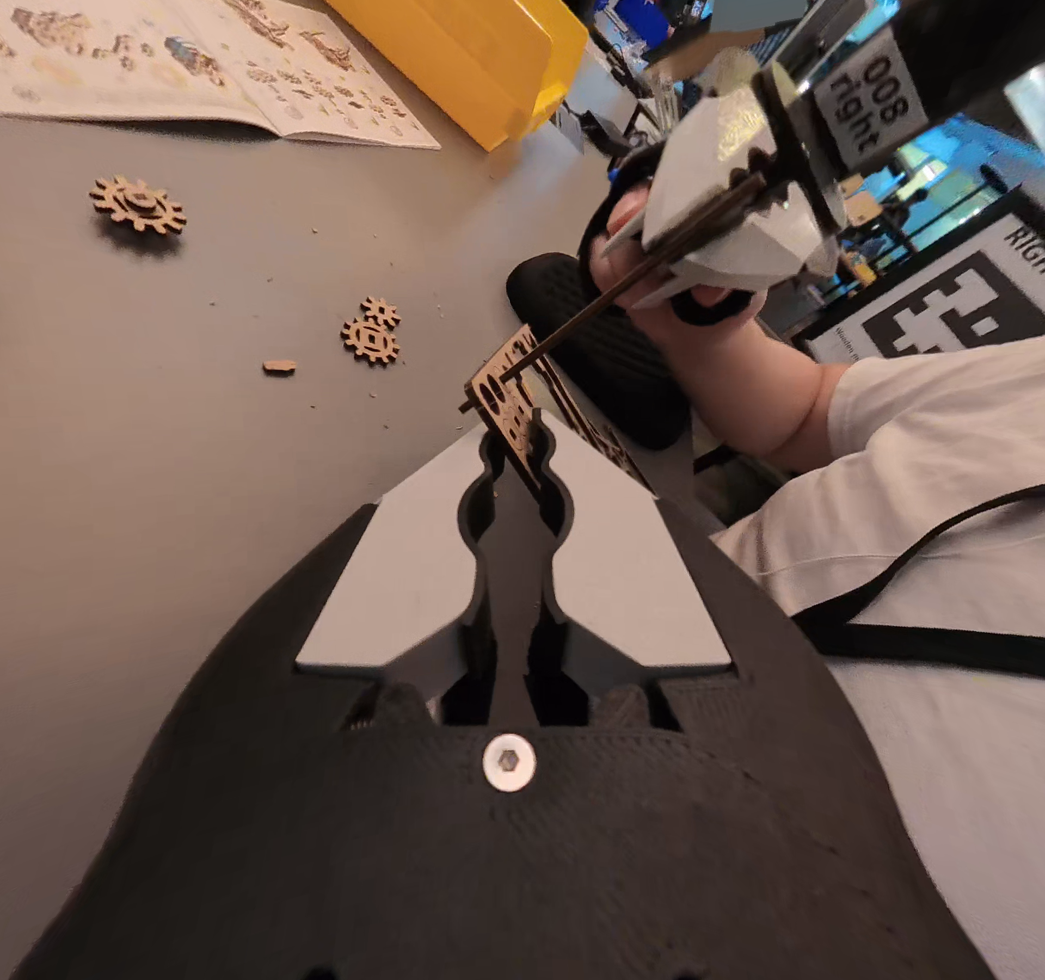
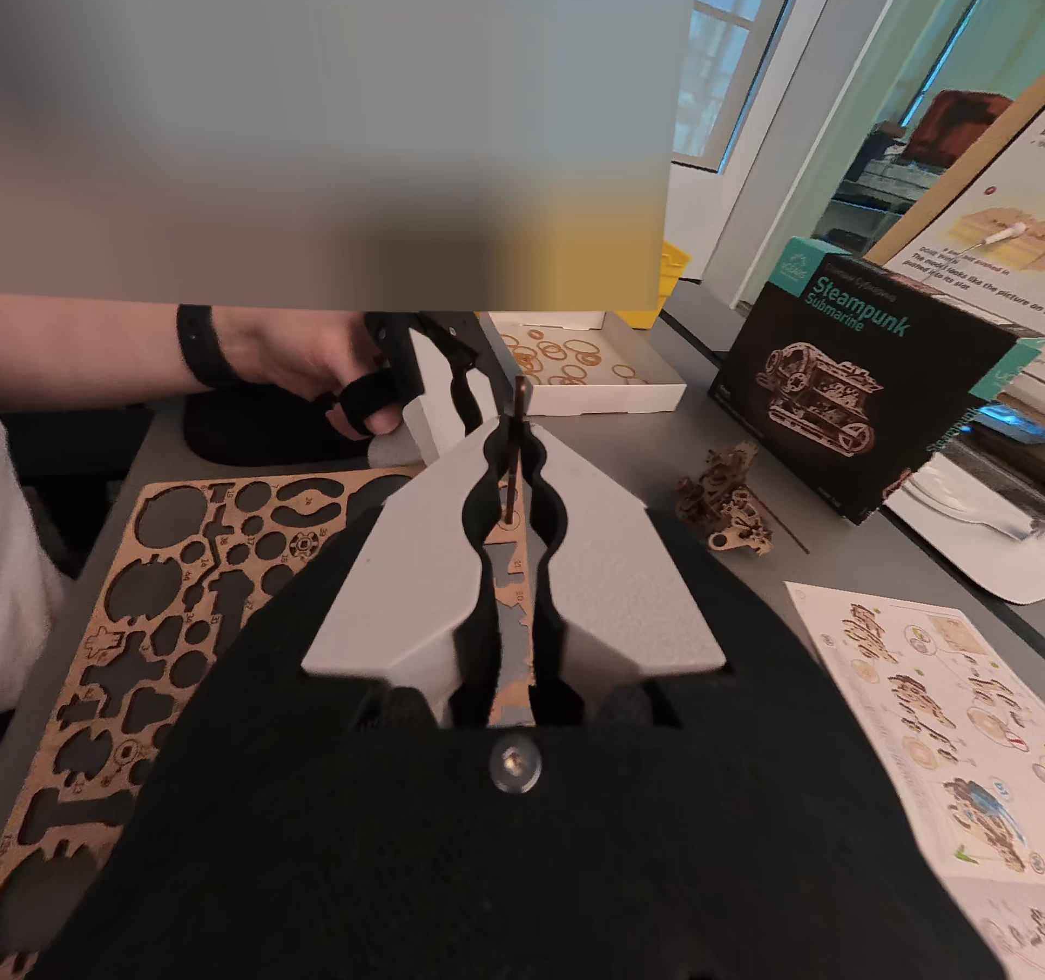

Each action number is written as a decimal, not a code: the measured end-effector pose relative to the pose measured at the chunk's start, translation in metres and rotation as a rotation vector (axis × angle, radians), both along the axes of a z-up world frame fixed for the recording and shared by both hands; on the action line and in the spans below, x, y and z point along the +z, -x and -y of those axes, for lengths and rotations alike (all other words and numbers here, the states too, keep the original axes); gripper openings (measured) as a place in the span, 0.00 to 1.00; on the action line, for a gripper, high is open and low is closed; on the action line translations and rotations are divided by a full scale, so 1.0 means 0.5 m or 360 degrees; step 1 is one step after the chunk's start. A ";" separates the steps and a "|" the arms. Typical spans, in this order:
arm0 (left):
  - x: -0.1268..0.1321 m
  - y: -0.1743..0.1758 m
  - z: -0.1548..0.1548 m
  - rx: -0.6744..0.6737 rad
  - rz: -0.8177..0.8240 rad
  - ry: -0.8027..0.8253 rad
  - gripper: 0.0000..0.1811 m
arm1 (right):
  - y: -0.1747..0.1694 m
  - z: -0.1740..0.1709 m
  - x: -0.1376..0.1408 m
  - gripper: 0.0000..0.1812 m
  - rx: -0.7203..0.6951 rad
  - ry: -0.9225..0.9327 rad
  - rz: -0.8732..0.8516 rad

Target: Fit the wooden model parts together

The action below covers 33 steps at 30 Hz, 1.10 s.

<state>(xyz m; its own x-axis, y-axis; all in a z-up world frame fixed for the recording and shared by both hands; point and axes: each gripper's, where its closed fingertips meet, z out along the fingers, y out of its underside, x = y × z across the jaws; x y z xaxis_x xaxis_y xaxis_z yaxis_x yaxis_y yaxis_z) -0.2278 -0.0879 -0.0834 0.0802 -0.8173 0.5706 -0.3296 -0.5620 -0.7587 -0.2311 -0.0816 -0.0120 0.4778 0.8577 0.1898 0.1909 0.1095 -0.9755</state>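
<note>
Grey desk (image 1: pixel 169 444) w/ loose gears (image 1: pixel 370 338). My left gripper (image 1: pixel 512 444) clamps wooden plate (image 1: pixel 497 396) upright; right gripper (image 1: pixel 729 206) pinches thin dark rod (image 1: pixel 571 331), its tip thru a plate hole. Step: seating the rod. Next needs a straight push, plate held steady.

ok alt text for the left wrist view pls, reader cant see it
The left claw grips a flat wooden plate on edge while the right claw pushes a thin dark rod through a hole in it. Behind, on the grey table, lie loose wooden gears, an open instruction booklet and a yellow bin.
</note>
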 end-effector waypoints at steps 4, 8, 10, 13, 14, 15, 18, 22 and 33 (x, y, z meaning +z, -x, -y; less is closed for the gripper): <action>0.019 -0.001 0.011 -0.0025 0.0108 0.0042 0.02 | -0.017 -0.010 0.018 0.00 0.0147 0.0217 -0.0184; 0.010 -0.001 0.005 0.0018 0.0116 0.0084 0.03 | -0.019 -0.022 0.005 0.00 0.0230 0.0355 -0.0238; 0.014 0.003 -0.005 0.0071 0.0156 0.0167 0.01 | -0.010 -0.007 0.013 0.00 0.0225 0.0260 -0.0255; 0.016 0.012 -0.022 0.0151 0.0197 0.0259 0.01 | 0.011 0.027 0.000 0.01 0.0098 -0.0115 -0.0026; 0.011 0.014 -0.025 0.0169 0.0178 0.0260 0.01 | 0.021 0.037 -0.013 0.01 0.0060 -0.0212 0.0064; 0.005 0.014 -0.027 0.0188 0.0152 0.0252 0.01 | 0.028 0.040 -0.024 0.01 -0.0006 -0.0289 0.0141; -0.012 0.010 -0.027 0.0199 0.0092 0.0252 0.01 | 0.048 0.043 -0.049 0.01 -0.0123 -0.0508 0.0398; -0.014 -0.003 -0.010 0.0132 0.0070 0.0212 0.01 | 0.069 0.028 -0.041 0.00 -0.0098 -0.0482 0.0572; 0.042 0.007 -0.002 0.0118 0.0371 0.0356 0.00 | -0.028 -0.012 0.031 0.00 0.0266 0.0303 -0.0197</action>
